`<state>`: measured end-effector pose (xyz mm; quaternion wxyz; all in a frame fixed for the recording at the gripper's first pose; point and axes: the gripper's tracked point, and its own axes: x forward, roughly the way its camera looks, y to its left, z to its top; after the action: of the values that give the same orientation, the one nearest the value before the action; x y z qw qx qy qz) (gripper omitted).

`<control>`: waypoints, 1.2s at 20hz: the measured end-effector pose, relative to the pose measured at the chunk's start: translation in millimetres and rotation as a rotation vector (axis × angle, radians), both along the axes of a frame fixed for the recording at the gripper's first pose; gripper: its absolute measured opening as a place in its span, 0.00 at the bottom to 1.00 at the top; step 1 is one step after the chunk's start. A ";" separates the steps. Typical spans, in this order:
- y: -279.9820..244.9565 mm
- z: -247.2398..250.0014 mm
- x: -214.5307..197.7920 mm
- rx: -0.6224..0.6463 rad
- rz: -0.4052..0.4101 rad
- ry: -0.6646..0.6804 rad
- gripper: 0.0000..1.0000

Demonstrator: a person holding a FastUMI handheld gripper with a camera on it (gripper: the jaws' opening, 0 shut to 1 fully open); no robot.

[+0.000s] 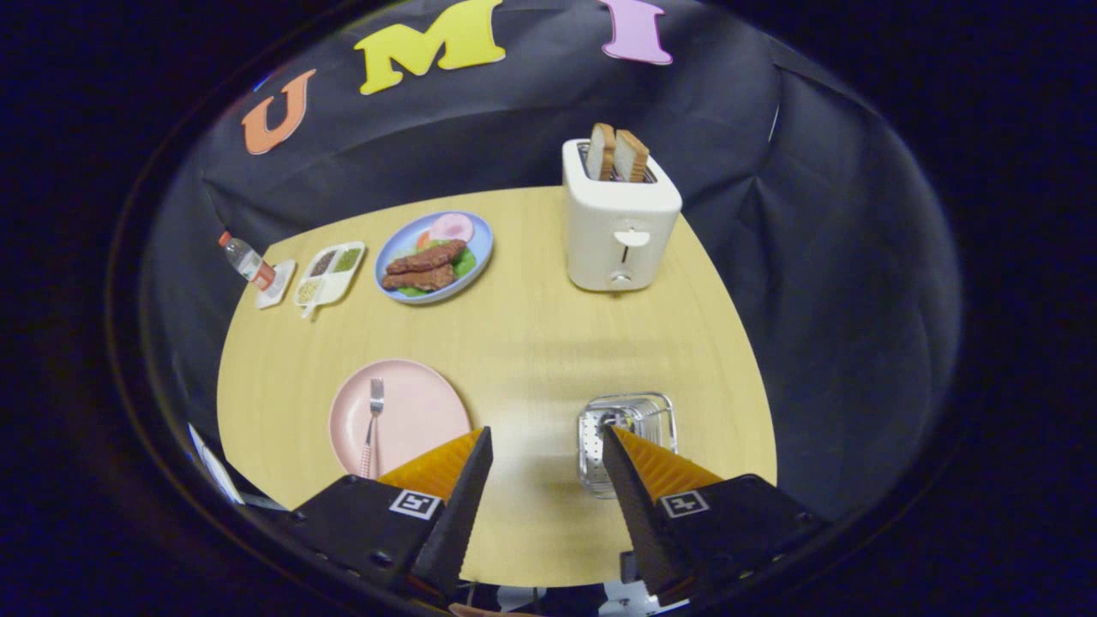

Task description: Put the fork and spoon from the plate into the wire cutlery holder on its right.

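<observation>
The gripper (pixel 546 446) hangs above the pale wooden table (pixel 523 343) with its two fingers spread wide apart and nothing between them but bare tabletop. Behind the left finger lies the round pink plate (pixel 411 411), and on it a metal fork with a pink patterned handle (pixel 373 424), tines pointing away from the gripper. The spoon seems hidden, perhaps under the left finger. Just behind the right fingertip stands the shiny wire cutlery holder (pixel 630 428), to the right of the plate. Farther back stand a cream toaster with two bread slices (pixel 619 214), a blue plate of meat and greens (pixel 434 257), a white divided condiment tray (pixel 330 272) and a small bottle (pixel 247 260).
</observation>
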<state>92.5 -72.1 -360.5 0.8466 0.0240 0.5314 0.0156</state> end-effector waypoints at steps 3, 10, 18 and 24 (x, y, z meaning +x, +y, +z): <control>36.7 3.6 -4.2 0.028 0.027 -0.068 0.82; 118.8 -30.9 -37.1 0.038 0.078 -0.038 0.90; 193.9 -79.7 -61.4 0.056 0.100 0.054 0.90; 201.4 -118.9 -58.2 0.013 0.020 0.106 0.77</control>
<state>34.3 129.3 -479.4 0.8169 0.0249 0.5756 0.0262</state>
